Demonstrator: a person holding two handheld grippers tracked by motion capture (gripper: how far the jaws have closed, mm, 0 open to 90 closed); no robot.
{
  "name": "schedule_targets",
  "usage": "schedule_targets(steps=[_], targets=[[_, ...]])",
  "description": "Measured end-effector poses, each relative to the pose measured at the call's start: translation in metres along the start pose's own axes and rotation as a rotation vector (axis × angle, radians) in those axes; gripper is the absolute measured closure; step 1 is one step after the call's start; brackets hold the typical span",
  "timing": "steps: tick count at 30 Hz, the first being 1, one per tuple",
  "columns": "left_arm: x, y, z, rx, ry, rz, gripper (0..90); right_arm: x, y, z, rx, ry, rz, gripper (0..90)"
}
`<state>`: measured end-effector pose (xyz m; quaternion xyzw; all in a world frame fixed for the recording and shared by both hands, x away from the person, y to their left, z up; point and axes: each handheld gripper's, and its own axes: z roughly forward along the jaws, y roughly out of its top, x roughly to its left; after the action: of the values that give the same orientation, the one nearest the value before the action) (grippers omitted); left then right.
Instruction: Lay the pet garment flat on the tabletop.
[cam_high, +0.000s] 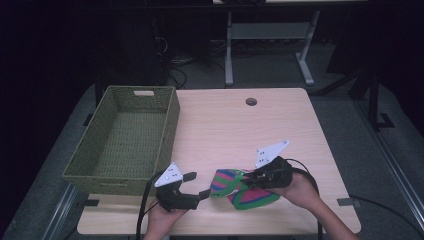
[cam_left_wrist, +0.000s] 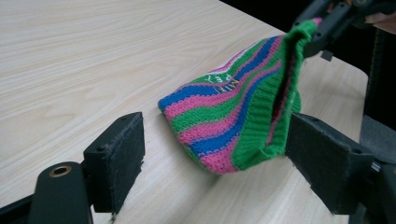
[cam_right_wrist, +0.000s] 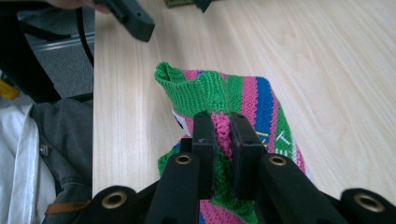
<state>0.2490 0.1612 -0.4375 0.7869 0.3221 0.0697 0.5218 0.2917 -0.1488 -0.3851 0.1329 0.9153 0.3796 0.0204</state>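
A wooden bench (cam_high: 240, 130) carries a green woven basket (cam_high: 125, 140). Right of the basket, at the near edge, the left hand-held gripper (cam_high: 197, 185) gapes beside a striped knitted hat (cam_high: 240, 192), pinched by the right hand-held gripper (cam_high: 250, 176).

Dim, perhaps underexposed; dark surroundings.

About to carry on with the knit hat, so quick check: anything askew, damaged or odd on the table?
Nothing looks damaged or spilled. The striped knit hat hangs lopsided because the right gripper pinches only its green cuff; its other end rests on the table. The left gripper is open beside it.
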Motion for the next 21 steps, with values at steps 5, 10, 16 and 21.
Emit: schedule_targets(steps=[5,10,16,21], targets=[[-0.004,0.004,0.000,-0.008,-0.029,0.018,19.6,-0.001,0.005,-0.008,-0.018,-0.008,-0.001,82.2],[-0.010,0.007,0.000,-0.015,-0.053,0.054,19.5,-0.005,0.011,-0.019,-0.048,-0.019,0.000,82.3],[-0.008,0.010,0.004,-0.008,-0.057,0.072,19.6,-0.009,0.011,-0.027,-0.081,-0.009,0.012,82.4],[-0.003,0.012,0.013,0.004,-0.084,0.065,20.0,-0.010,0.010,-0.033,-0.094,-0.012,0.013,82.4]])
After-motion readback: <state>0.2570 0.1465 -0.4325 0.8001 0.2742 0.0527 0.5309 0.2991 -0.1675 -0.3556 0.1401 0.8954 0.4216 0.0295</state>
